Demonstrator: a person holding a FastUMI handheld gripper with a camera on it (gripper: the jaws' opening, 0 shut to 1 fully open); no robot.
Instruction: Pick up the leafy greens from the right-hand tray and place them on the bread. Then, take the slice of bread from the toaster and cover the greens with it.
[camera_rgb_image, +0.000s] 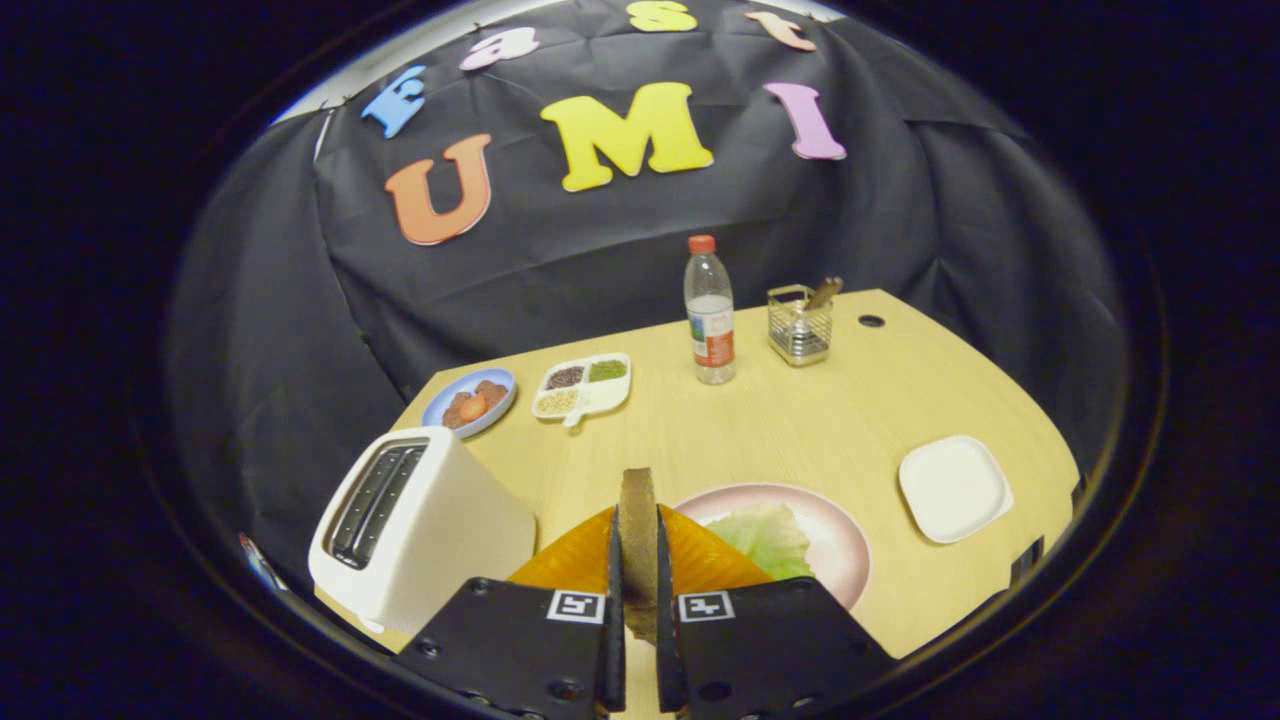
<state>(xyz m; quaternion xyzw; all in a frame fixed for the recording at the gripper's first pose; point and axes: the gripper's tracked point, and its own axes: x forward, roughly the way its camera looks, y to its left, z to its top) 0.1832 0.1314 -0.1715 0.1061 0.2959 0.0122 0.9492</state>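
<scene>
- The fingers (612, 560) of the gripper (637, 560) are clamped on a bread slice (637, 510), held upright on edge.
- Leafy greens (765, 535) are seen on the pink plate (845, 545) just beyond.
- The toaster (415, 525) is stood to the left.

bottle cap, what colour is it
Red-orange. The bottle cap shows best in the gripper view, beyond the fingers, which are shut on the bread.

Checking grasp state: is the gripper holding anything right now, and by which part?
Yes. The gripper is shut on the slice of bread, held upright and edge-on, both fingers pressing its flat faces on the lower part; its top stands clear above the fingertips.
</scene>
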